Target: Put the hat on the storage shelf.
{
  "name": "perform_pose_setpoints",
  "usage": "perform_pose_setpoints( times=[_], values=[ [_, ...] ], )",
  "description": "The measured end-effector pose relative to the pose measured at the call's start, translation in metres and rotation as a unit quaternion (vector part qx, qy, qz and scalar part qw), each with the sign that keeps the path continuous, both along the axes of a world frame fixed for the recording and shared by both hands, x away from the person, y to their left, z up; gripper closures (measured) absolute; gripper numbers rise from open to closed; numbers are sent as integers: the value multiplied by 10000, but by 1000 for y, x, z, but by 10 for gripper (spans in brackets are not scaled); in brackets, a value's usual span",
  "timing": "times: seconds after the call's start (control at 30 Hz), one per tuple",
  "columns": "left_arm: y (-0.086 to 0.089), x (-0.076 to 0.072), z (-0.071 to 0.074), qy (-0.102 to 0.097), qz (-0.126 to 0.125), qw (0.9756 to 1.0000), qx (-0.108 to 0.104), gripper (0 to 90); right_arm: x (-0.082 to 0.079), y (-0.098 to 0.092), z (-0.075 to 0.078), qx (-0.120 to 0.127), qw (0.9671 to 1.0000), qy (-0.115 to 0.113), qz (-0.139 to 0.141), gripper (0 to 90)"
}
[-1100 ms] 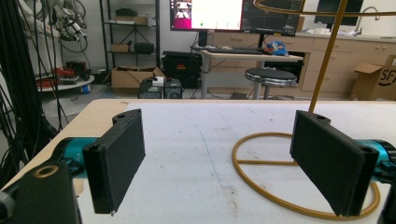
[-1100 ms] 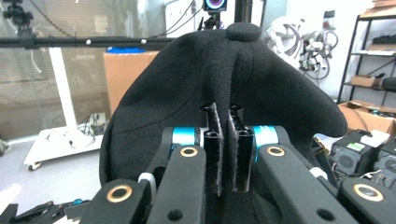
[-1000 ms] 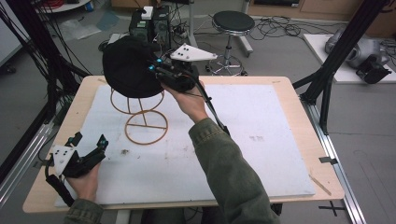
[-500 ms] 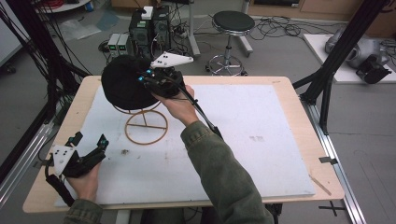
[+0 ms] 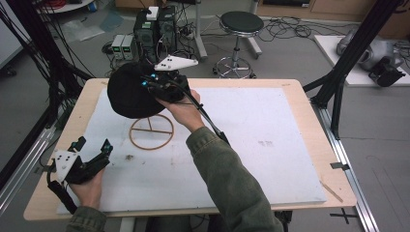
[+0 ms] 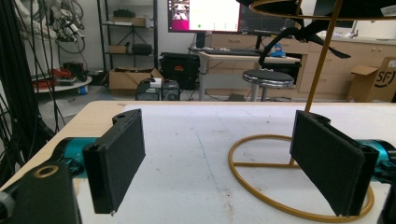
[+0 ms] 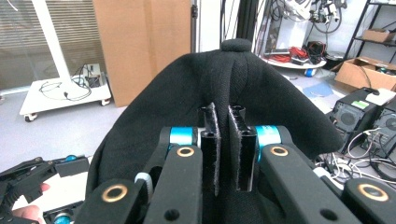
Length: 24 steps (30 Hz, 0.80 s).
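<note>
My right tongs (image 7: 223,140) are clenched on a black hat (image 5: 129,92), pinching a fold of fabric between the pads; the hat bulges out ahead of them, over the top of a gold wire stand (image 5: 151,131). My left tongs (image 6: 224,158) are released, jaws wide apart, low over the white mat (image 5: 270,145) on the bench (image 5: 309,96). The stand's ring base sits just ahead of them, to the right.
</note>
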State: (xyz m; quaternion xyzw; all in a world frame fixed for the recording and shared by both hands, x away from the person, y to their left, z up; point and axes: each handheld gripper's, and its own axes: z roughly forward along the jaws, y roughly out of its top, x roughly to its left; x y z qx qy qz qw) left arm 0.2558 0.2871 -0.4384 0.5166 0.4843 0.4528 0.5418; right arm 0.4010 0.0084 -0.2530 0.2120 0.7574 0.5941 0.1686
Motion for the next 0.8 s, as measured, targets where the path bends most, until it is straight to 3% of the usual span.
perform_pose_setpoints(
  times=[0.43, 0.8],
  values=[
    [-2, 0, 0, -1, -14, 10000, 3, 182, 1, -4, -7, 157, 9998, 152, 26, 796],
    [-2, 0, 0, 30, -32, 10000, 0, 182, 4, -4, -8, 131, 9996, 202, 130, 565]
  ],
)
